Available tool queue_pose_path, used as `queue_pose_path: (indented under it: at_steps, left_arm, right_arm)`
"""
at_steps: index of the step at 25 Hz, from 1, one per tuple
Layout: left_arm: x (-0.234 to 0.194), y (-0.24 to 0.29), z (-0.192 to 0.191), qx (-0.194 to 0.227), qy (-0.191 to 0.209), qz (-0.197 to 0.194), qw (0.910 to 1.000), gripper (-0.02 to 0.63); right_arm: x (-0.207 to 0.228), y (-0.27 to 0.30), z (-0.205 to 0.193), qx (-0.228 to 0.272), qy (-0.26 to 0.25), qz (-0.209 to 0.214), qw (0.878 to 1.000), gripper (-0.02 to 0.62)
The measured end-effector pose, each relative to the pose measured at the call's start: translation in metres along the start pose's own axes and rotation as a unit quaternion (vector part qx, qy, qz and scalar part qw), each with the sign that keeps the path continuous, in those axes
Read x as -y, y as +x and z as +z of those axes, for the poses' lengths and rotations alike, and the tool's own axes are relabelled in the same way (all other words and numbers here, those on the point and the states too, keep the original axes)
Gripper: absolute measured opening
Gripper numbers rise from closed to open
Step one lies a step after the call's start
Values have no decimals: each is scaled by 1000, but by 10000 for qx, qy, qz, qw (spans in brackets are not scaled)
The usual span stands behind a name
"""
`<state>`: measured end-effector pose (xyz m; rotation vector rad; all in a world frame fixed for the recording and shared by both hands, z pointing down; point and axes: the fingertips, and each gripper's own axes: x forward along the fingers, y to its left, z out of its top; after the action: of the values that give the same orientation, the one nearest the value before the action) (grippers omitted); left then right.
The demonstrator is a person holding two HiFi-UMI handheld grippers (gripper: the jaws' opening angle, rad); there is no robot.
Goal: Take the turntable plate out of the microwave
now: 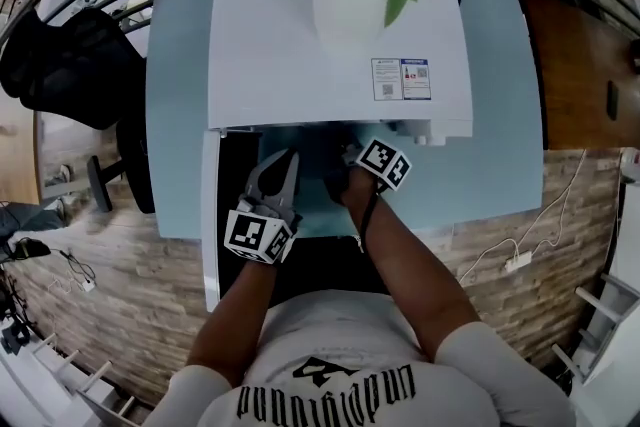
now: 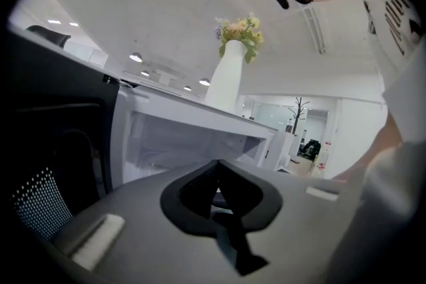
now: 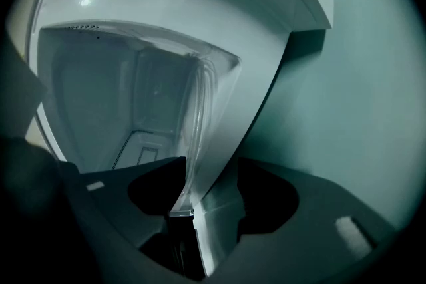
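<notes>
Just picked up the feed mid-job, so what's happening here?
A person works at the open microwave with a gripper in each hand. The right gripper reaches into the cavity and looks clamped on the rim of the glass turntable plate, which is not yet out. The left gripper is shut and empty, hovering at the opening beside the open door.

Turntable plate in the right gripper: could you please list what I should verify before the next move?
1. Microwave door swung open: ok.
2. Right gripper closed on the turntable plate: ok.
3. Plate fully out of the cavity: cannot tell.
4. Left gripper shut, empty, in front of the opening: ok.
5. Vase upright on top of the microwave: ok.
</notes>
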<state>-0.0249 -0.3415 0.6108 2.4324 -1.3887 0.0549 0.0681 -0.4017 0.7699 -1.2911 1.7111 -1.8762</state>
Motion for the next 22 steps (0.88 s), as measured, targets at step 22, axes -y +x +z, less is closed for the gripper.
queue_pose_path:
  at_steps: [22]
  left_arm:
    - [-22, -4, -82, -641, -2335, 539, 9687, 89]
  right_arm:
    - [-6, -41, -28, -432, -319, 772, 9956, 51]
